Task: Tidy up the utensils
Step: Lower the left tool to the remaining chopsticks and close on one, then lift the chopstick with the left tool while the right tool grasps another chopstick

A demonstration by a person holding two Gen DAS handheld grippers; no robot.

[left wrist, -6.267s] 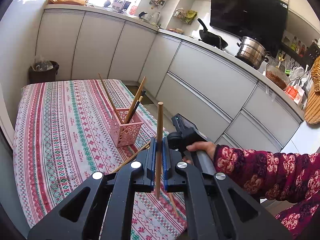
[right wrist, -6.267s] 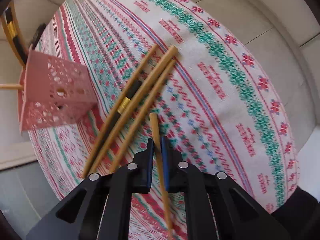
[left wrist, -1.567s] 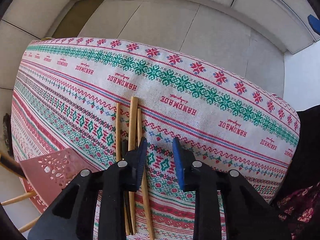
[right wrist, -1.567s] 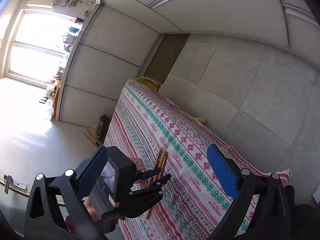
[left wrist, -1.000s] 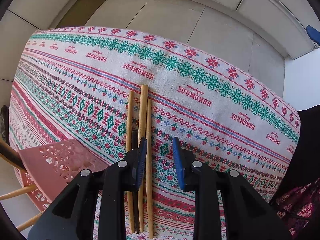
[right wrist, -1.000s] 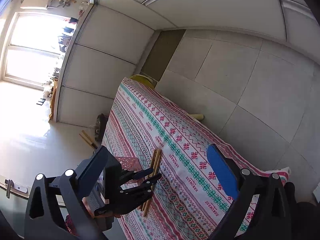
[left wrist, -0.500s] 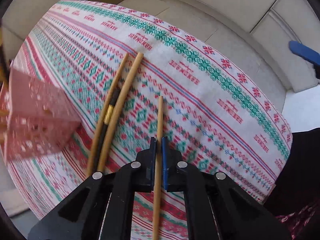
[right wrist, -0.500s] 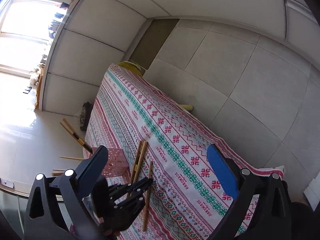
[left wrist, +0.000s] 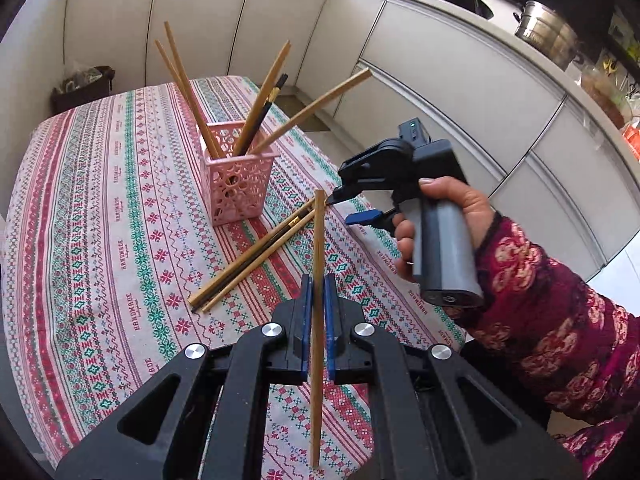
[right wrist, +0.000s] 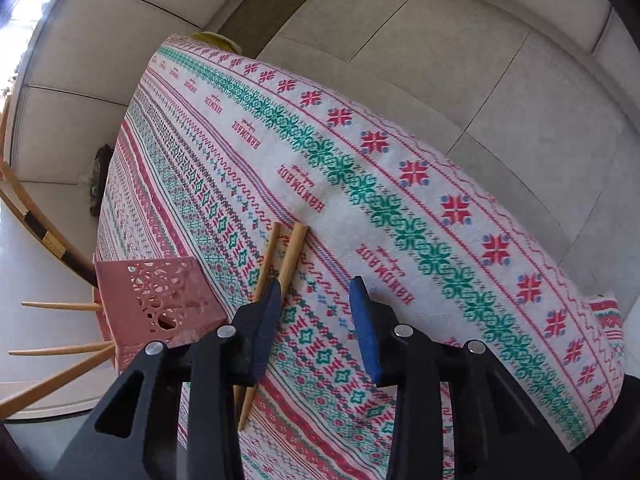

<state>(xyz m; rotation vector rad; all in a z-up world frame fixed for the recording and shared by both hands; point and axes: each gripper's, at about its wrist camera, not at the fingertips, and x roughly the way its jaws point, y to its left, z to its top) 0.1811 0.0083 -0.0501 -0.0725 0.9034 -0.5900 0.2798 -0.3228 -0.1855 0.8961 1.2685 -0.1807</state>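
Nearest the lens, the left hand-held gripper (left wrist: 316,312) is clenched on 1 slim wooden chopstick (left wrist: 317,272) held clear of the patterned-cloth bench (left wrist: 100,216). Beyond it 3 loose chopsticks (left wrist: 256,256) wait, and farther off the pink perforated plastic basket (left wrist: 238,178) holds about 5, so I judge the sorting past halfway. Only the right wrist view shows the right hand-held gripper (right wrist: 312,304), jaws just narrowing yet parted, gripping nothing, beside those sticks; only the left view shows the basket's contents.
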